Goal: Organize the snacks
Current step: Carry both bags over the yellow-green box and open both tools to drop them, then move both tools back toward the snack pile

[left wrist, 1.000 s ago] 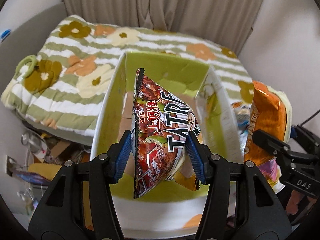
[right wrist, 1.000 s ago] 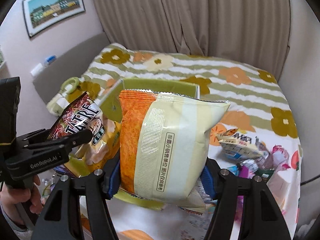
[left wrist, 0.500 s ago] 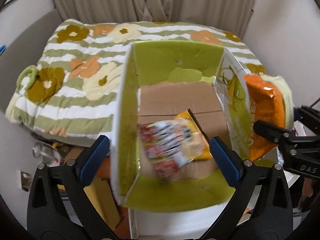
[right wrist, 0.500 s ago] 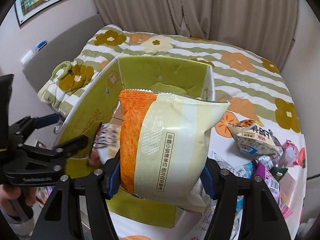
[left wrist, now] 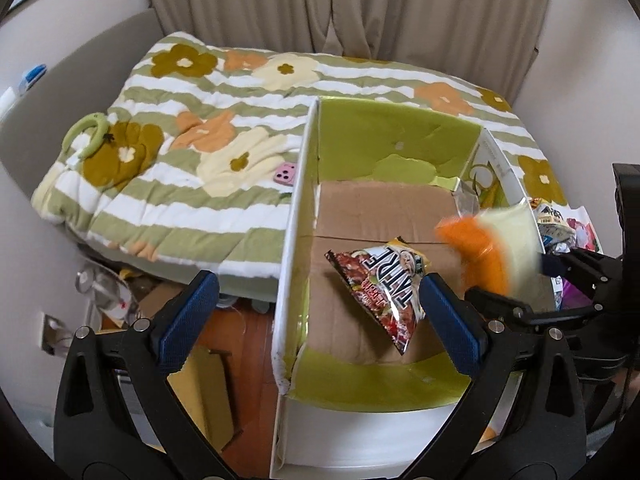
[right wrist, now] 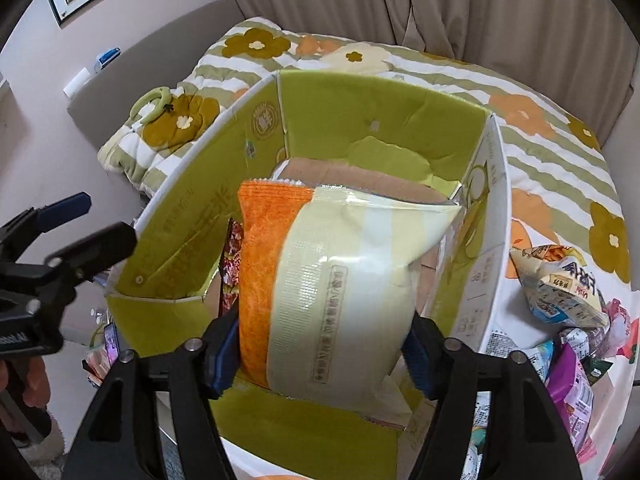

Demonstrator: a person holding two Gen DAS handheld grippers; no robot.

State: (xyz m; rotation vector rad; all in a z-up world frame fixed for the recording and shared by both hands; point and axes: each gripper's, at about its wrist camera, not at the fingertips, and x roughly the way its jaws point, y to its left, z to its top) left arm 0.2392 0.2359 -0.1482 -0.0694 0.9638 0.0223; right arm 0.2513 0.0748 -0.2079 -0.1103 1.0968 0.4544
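A green-lined cardboard box (left wrist: 296, 220) stands open on the bed. A red "TATRE" snack bag (left wrist: 380, 284) lies on its brown floor, and my left gripper (left wrist: 318, 280) hangs wide open above the box's left wall with nothing between its pads. In the right wrist view, an orange and cream snack bag (right wrist: 332, 280) hangs upright over the box (right wrist: 192, 208). It sits between the jaws of my right gripper (right wrist: 322, 332), which are opening. That bag shows blurred at the box's right wall (left wrist: 488, 248). The red bag's edge (right wrist: 230, 264) peeks out behind it.
A flowered quilt (left wrist: 192, 92) covers the bed, with a pink case (left wrist: 285, 173) and a green ring (left wrist: 86, 136) on it. Several loose snack packets (right wrist: 568, 292) are piled right of the box. Flat cardboard (left wrist: 208, 384) lies on the floor below left.
My left gripper opened and let go of the red bag, which dropped into the box. My right gripper carried the orange bag down over the box, and its jaws have widened.
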